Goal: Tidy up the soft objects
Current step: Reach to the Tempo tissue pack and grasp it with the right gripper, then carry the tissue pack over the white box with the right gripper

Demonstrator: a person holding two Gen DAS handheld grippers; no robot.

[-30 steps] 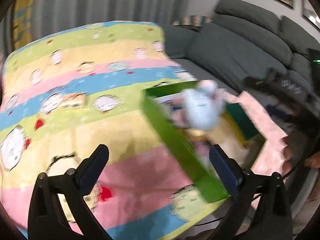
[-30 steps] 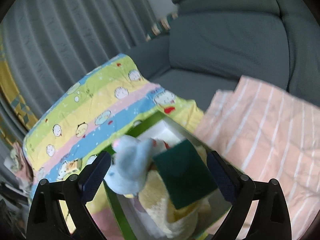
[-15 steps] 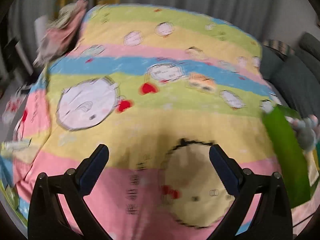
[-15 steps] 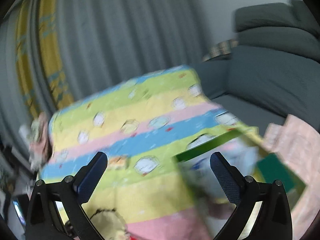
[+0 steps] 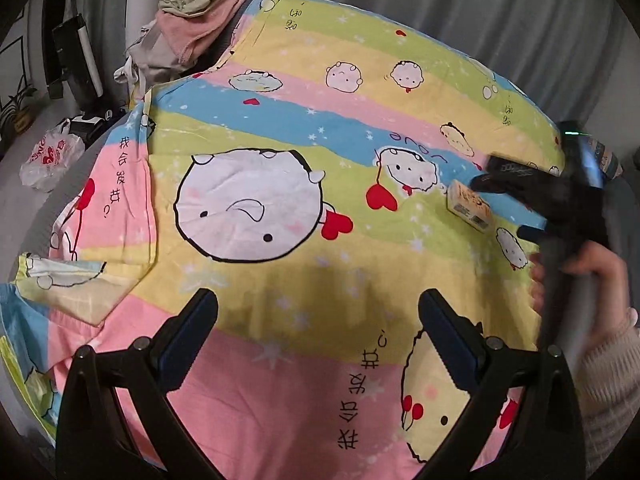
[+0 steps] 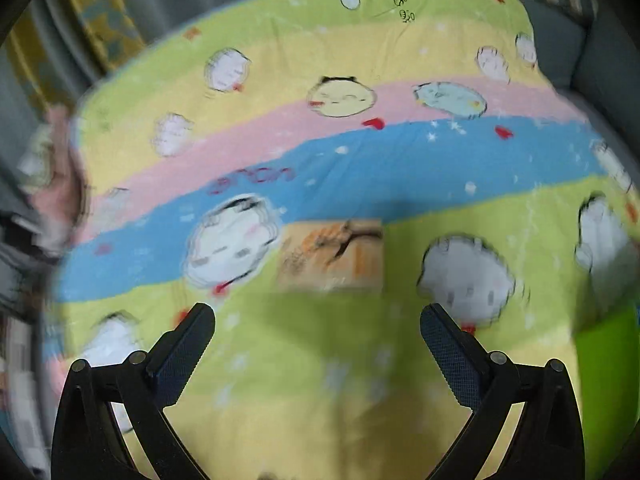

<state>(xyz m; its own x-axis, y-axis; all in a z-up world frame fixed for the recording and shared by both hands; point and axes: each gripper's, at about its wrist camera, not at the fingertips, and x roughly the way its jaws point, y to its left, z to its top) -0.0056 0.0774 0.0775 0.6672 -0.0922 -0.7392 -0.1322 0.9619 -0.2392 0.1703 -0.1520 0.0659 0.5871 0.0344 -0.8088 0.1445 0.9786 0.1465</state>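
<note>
The green box [image 6: 604, 364], earlier filled with soft toys, is now cut off at lower right; both the left gripper [image 5: 318, 314] and right gripper [image 6: 318, 326] are held wide open, empty, over the cartoon sheet [image 5: 280, 160], a small orange packet [image 6: 332, 256] centred ahead.

Each camera sits just behind its own gripper and looks forward and steeply down along the two fingers, which frame the bottom of the view. The left wrist view, over the left gripper [image 5: 318, 320], faces the striped cartoon bedsheet [image 5: 280, 288] from close above; ahead of the fingers and to their left lies a pile of clothes [image 5: 200, 12], and to their right the right gripper [image 5: 532, 196] enters. The right wrist view, over the right gripper [image 6: 318, 332], is blurred and faces the same bedsheet [image 6: 320, 380]. Both views share a small orange packet [image 5: 470, 206] [image 6: 332, 256], far right of the left fingers and straight ahead of the right ones.
</note>
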